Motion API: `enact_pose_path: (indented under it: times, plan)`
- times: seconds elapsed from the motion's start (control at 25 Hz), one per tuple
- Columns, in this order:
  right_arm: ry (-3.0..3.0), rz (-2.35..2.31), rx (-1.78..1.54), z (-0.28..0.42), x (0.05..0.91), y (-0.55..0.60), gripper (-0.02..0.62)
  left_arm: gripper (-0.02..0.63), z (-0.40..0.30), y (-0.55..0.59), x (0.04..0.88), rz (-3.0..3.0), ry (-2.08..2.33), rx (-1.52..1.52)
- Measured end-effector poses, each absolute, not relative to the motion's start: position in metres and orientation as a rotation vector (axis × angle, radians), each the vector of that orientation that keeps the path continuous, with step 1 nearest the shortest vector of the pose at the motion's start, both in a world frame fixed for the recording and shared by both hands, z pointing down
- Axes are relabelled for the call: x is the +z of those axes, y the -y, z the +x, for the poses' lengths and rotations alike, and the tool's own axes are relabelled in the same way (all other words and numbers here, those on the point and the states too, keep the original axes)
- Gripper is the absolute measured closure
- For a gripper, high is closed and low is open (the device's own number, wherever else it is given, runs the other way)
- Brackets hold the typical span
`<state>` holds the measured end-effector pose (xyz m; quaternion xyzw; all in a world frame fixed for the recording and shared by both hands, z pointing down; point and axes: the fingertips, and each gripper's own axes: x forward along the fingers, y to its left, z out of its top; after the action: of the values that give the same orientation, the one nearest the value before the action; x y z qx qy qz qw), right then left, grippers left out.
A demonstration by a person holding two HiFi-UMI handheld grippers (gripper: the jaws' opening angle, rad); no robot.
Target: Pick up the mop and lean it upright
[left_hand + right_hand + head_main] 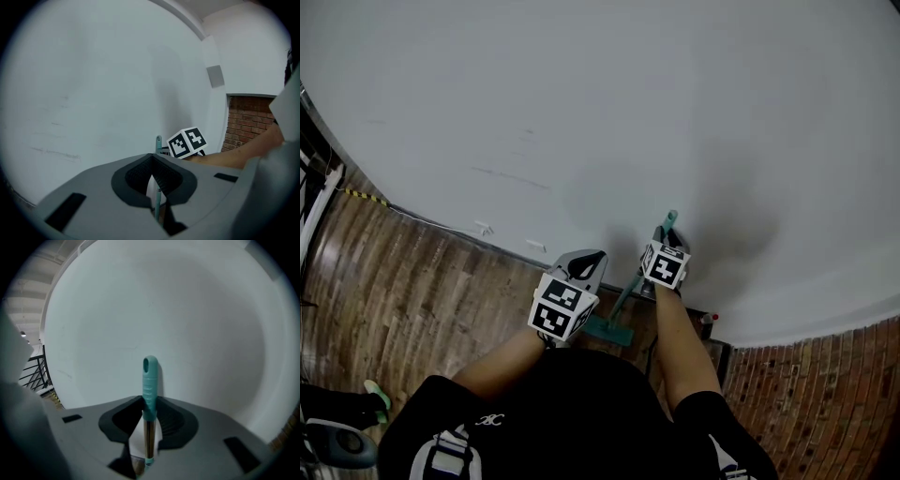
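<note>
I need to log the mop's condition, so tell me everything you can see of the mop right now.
The mop stands nearly upright close to the white wall; whether it touches the wall can't be told. Its top is a ribbed teal plastic grip with a hanging hole, above a thin metallic-looking shaft. The flat teal head rests on the wooden floor. The right tool is clamped where grip meets shaft.

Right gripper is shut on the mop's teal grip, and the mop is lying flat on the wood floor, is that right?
Not quite. The mop is not lying flat: the head view shows it standing upright on the wood floor by the white wall. The right gripper is shut on its teal grip, as you said.
</note>
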<state>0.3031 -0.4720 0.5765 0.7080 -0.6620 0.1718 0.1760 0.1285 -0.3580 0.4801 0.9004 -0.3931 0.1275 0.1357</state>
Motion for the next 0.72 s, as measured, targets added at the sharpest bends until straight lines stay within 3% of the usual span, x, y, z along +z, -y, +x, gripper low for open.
enact_pose_path:
  times: [0.12, 0.2, 0.36, 0.4, 0.48, 0.72]
  plan:
    - [1.902, 1.976, 0.572, 0.298, 0.58, 0.473, 0.485, 0.609, 0.123, 0.359, 0.479, 2.609, 1.133, 0.363]
    - [1.945, 1.98, 0.579, 0.294, 0.571, 0.471, 0.278, 0.609, 0.12, 0.36, 0.48, 2.605, 1.128, 0.358]
    - [2.038, 2.122, 0.46, 0.296, 0.503, 0.445, 0.279, 0.609, 0.122, 0.362, 0.484, 2.594, 1.113, 0.355]
    - [2.072, 2.153, 0.422, 0.296, 0.483, 0.433, 0.302, 0.609, 0.124, 0.362, 0.485, 2.592, 1.108, 0.355]
    - [2.117, 2.192, 0.31, 0.296, 0.447, 0.406, 0.58, 0.609, 0.131, 0.363, 0.486, 2.592, 1.094, 0.355]
    - [2.134, 2.172, 0.11, 0.303, 0.416, 0.338, 0.581, 0.609, 0.162, 0.362, 0.481, 2.628, 1.036, 0.351]
